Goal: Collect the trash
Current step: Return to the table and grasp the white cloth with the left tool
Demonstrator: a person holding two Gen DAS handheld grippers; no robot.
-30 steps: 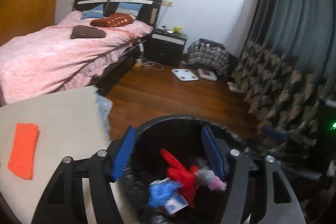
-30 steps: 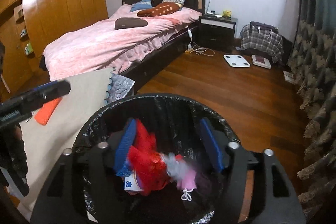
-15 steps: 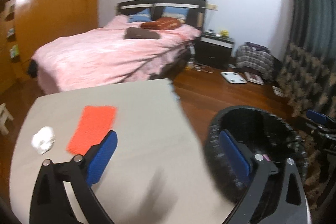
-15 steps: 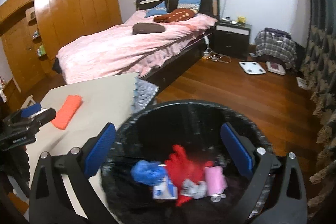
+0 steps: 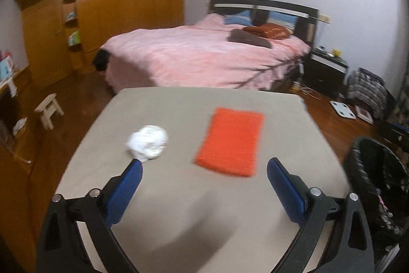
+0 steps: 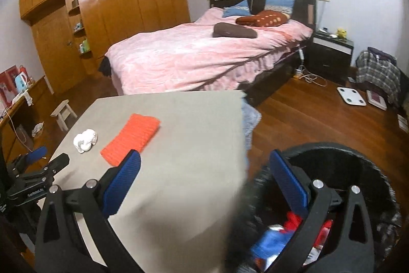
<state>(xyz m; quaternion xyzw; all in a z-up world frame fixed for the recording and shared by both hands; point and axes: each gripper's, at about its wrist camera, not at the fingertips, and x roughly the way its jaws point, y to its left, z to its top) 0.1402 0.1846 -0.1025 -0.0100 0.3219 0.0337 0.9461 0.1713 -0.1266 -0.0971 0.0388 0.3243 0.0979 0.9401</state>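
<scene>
Left wrist view: the left gripper [image 5: 204,177] faces the table [image 5: 163,216], jaws wide and empty, having just been opening with nothing between them. A second ago this view looked down into the bin [image 5: 375,186]; the bin now sits at the far right of the gripper. The paper wad [image 5: 147,143] lies just ahead of the left finger [image 5: 124,193], touching nothing. The orange cloth [image 5: 231,141] lies flat ahead, between the finger lines. Right wrist view: the right gripper [image 6: 204,178] also stands wide and empty, jaws just opened, and has swung partly off the bin [image 6: 358,160], which remains under its right finger [image 6: 288,187]. Red and blue trash [image 6: 274,238] rests inside. The wad [image 6: 85,140] and cloth [image 6: 131,138] lie ahead and left of it. Judgement: both drops are complete; the next target is likely the wad, nearest the left gripper. Whether the cloth counts as trash cannot be determined.
</scene>
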